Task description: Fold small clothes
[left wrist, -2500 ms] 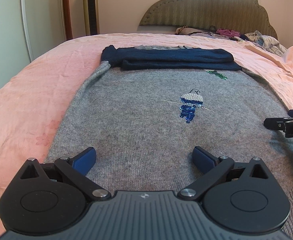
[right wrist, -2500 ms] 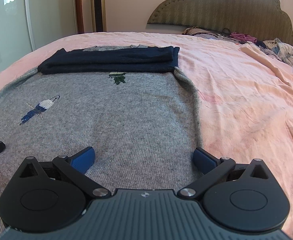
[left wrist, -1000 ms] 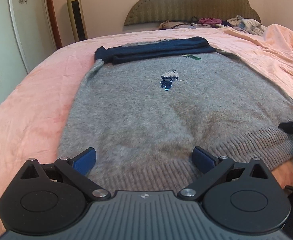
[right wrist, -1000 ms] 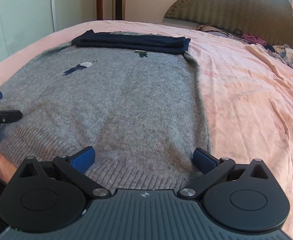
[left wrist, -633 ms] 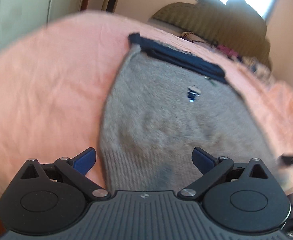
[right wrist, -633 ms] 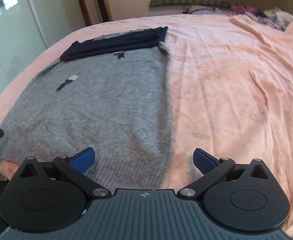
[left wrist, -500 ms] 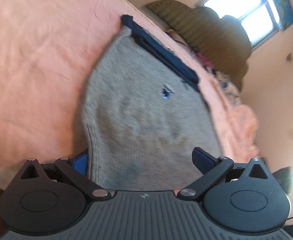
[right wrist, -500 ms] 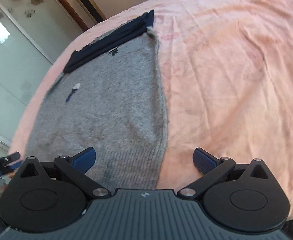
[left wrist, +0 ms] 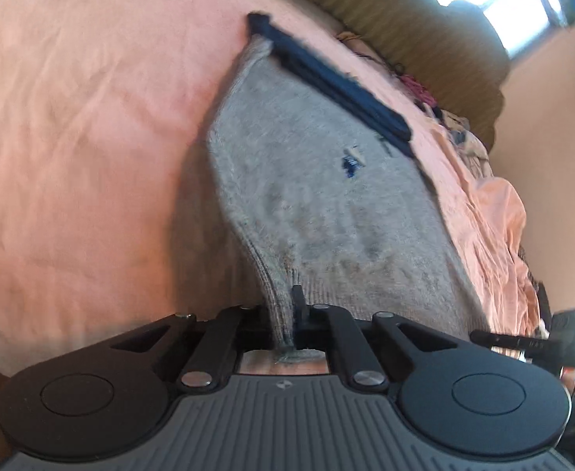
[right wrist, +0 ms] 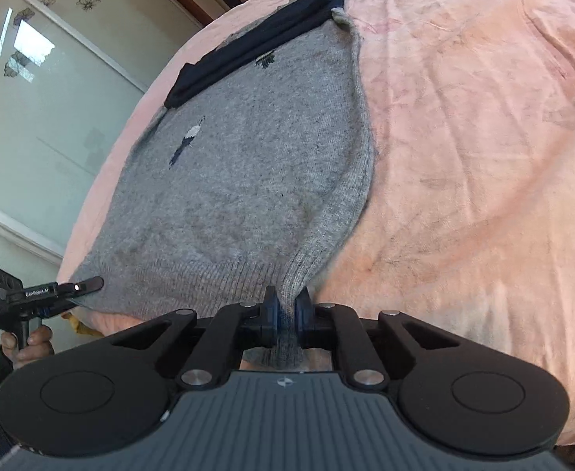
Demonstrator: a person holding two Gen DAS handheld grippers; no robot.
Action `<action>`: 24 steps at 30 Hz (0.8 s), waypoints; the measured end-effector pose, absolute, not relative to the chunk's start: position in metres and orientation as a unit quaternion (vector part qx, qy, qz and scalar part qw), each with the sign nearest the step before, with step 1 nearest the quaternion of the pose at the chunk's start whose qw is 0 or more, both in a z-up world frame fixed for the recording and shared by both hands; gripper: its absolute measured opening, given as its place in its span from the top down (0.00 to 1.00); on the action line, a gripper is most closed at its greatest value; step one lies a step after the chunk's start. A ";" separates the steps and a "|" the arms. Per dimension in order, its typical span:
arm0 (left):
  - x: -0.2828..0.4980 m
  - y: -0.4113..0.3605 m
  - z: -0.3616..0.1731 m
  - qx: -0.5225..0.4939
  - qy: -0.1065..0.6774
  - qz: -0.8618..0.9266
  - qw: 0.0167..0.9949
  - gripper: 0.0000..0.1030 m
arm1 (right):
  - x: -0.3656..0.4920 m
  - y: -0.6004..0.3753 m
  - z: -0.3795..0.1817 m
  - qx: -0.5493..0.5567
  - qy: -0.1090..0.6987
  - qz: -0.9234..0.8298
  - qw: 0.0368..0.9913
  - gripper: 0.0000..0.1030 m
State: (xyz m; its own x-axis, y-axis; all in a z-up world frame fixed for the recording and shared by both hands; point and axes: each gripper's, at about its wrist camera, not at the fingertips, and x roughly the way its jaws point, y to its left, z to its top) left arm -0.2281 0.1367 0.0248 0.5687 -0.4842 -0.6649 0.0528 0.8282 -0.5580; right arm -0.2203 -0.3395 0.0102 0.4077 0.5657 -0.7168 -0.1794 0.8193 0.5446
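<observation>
A grey knitted sweater [left wrist: 326, 204] with navy sleeves [left wrist: 326, 74] folded across its top lies flat on the pink bed. My left gripper [left wrist: 283, 310] is shut on the hem's left corner, and the ribbed cloth bunches between its pads. In the right wrist view the sweater [right wrist: 248, 157] runs away from my right gripper [right wrist: 286, 310], whose jaws are closing with the hem's right corner squeezed between the blue pads. The left gripper [right wrist: 91, 284] shows at the far hem corner, held by a hand [right wrist: 28, 339].
Pink bedding [right wrist: 484, 157] spreads wide to the right of the sweater. An upholstered headboard [left wrist: 425, 35] and a heap of loose clothes [left wrist: 456, 125] sit at the far end. A glass wardrobe door [right wrist: 32, 117] stands beyond the bed's left side.
Both grippers rolled and tipped down onto the hem corners, then went from wide open to shut on the ribbed cloth. Each corner is now pinched and slightly lifted.
</observation>
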 end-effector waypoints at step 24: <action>-0.132 0.015 0.048 -0.061 0.323 -0.053 0.943 0.14 | -0.109 -0.252 0.050 0.107 0.349 0.138 0.921 0.00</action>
